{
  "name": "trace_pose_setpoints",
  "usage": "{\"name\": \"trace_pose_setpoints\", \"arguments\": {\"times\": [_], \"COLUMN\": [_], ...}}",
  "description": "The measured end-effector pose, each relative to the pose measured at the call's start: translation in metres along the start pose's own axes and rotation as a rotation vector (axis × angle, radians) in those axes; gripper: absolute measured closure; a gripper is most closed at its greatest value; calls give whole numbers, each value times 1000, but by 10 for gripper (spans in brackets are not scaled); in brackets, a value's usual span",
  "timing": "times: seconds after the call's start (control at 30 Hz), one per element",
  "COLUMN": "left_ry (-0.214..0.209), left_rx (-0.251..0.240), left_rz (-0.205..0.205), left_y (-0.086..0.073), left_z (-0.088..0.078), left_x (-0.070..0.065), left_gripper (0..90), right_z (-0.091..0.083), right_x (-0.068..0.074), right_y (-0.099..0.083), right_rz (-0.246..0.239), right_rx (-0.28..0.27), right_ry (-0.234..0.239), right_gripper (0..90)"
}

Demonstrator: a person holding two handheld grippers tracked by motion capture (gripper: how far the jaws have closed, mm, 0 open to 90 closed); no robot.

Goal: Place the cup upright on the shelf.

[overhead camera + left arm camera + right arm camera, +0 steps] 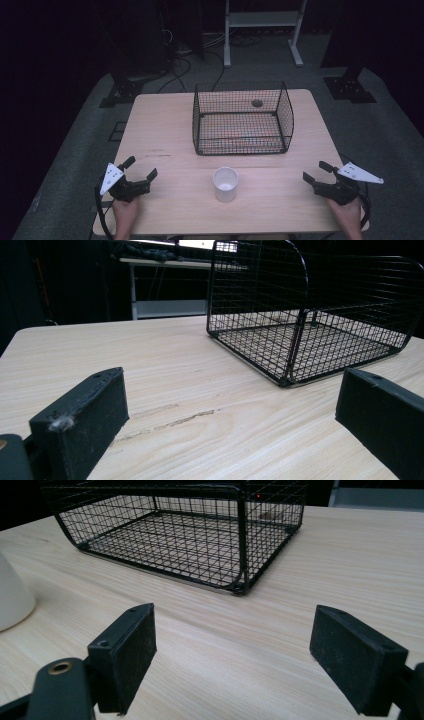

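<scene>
A white cup (225,184) stands upright and empty near the front middle of the wooden table (160,130); its side shows at the left edge of the right gripper view as the cup (12,600). Behind it sits a black wire basket (242,118), empty, also seen as the basket (310,320) and the basket (180,530). My left gripper (140,169) rests open at the front left with nothing between its jaws. My right gripper (317,171) rests open at the front right, likewise holding nothing. A hand holds each one.
A round hole (257,103) in the tabletop shows behind the basket. A scratch mark (185,419) runs across the wood ahead of the left gripper. Beyond the table stand a white metal frame (262,22), black stand bases (350,87) and cables on the floor.
</scene>
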State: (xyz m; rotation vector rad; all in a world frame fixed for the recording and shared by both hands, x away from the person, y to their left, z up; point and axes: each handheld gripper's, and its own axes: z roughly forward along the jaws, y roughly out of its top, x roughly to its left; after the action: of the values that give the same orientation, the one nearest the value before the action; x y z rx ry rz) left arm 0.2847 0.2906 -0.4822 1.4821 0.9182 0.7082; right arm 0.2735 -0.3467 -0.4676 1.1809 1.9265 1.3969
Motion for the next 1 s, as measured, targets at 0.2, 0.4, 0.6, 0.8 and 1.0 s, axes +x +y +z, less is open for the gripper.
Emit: {"name": "trace_pose_setpoints", "arguments": {"times": [0.2, 0.4, 0.6, 0.8, 1.0], "left_ry": [0, -2, -7, -5, -4], "left_rx": [4, 2, 0, 0, 0], "left_rz": [5, 3, 5, 3, 5], "left_y": [0, 0, 0, 0, 0], "left_z": [0, 0, 0, -1, -1], "left_x": [-1, -1, -1, -1, -1], "left_gripper": [0, 0, 0, 0, 0], "right_z": [2, 2, 5, 9, 12], "right_x": [4, 10, 18, 28, 34], "right_y": [2, 8, 18, 28, 37], "right_rz": [-16, -33, -64, -91, -113], "right_rx": [3, 9, 25, 38, 48], "right_ry": [22, 42, 82, 133, 168], "right_gripper": [172, 156, 140, 129, 124]}}
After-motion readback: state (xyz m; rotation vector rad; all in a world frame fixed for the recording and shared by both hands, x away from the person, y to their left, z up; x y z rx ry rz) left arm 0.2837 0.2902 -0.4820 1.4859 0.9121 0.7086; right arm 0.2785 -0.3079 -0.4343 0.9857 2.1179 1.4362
